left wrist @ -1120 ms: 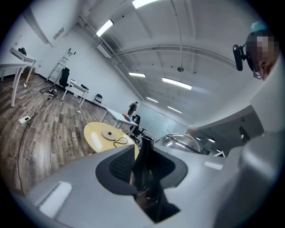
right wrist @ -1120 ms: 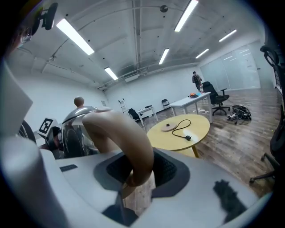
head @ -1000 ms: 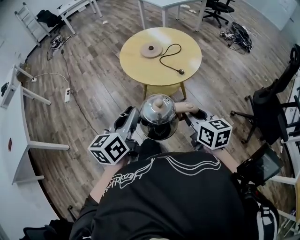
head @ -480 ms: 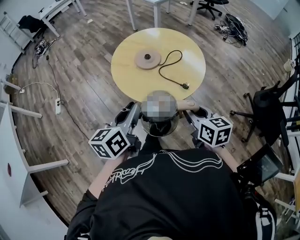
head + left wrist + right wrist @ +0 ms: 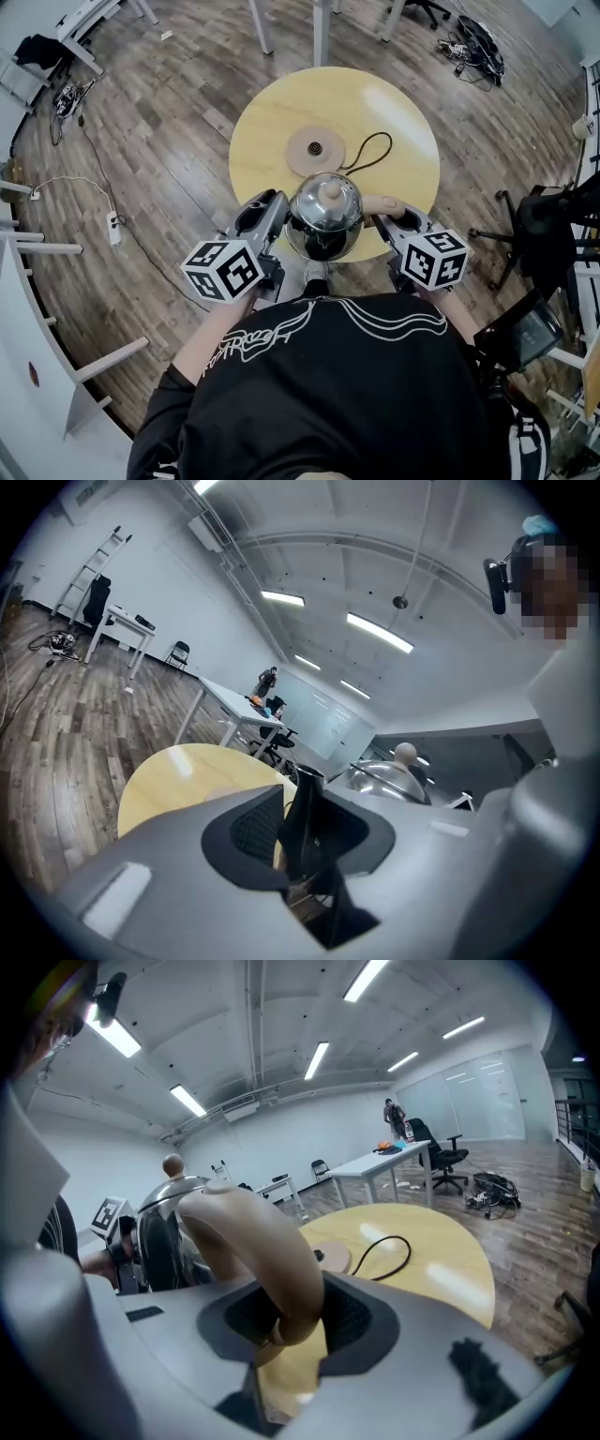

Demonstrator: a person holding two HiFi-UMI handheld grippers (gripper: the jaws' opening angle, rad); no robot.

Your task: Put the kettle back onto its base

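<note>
A shiny steel kettle (image 5: 324, 216) with a knobbed lid hangs between my two grippers, above the near edge of the round yellow table (image 5: 272, 122). My right gripper (image 5: 389, 217) is shut on its curved beige handle (image 5: 253, 1241). On the other side, my left gripper (image 5: 272, 202) is shut on the dark spout (image 5: 302, 817). The kettle's lid (image 5: 380, 780) gleams beside the left jaws. The round tan base (image 5: 317, 150) lies on the table just beyond the kettle, with its black cord (image 5: 370, 150) looping to the right. The base (image 5: 328, 1255) also shows past the handle.
A black office chair (image 5: 553, 225) stands right of the table. White desk legs (image 5: 37, 248) and a power strip (image 5: 114, 225) with its cable sit on the wooden floor at left. A tangle of cables (image 5: 478, 52) lies far right, behind the table.
Both grippers have carried the kettle forward, from over the floor to over the table's near edge. The table and base have come much closer. Both grips are unchanged.
</note>
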